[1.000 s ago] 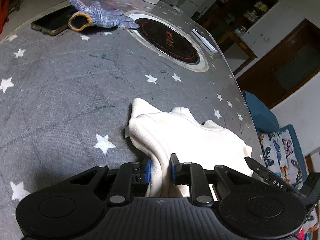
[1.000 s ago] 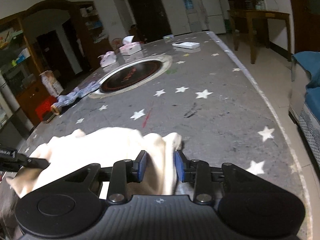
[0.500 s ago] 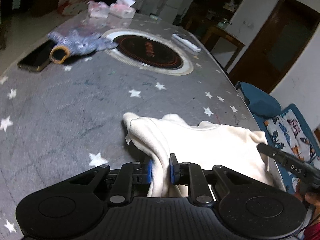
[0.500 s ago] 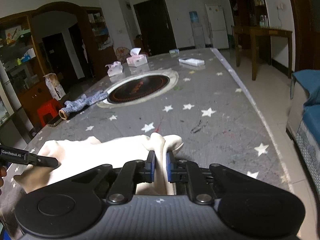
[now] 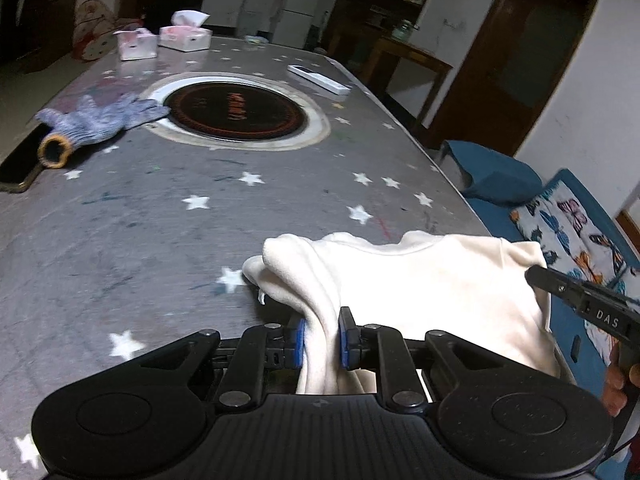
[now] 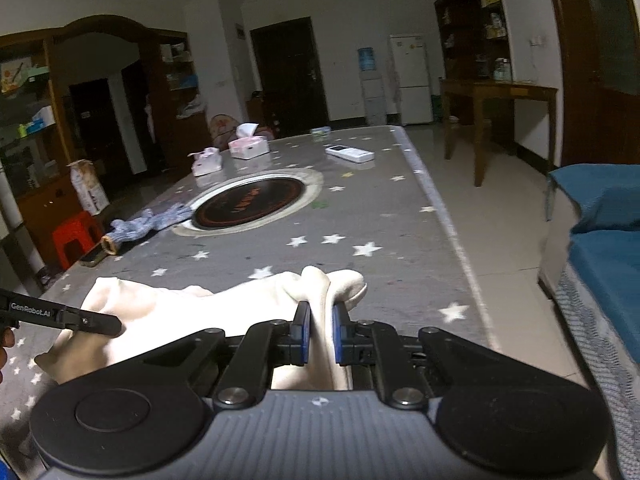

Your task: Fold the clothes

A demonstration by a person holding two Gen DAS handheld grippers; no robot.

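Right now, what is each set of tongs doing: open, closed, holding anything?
Left tongs: closed on a bunched edge of the cream garment.
Right tongs: closed on another bunched edge of the same garment.

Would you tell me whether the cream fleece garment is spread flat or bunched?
Bunched: the cream fleece garment is gathered between the left gripper and right gripper.

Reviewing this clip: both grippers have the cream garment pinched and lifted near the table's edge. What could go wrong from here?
1. The left gripper and right gripper each pinch only a bunched ridge of the cream garment, so layers could slip out unevenly and skew the fold.
2. The cloth spans close to the table edge beside the blue seat; a dropped corner may slide off.
3. Carried far forward, it could drag onto the knit glove.
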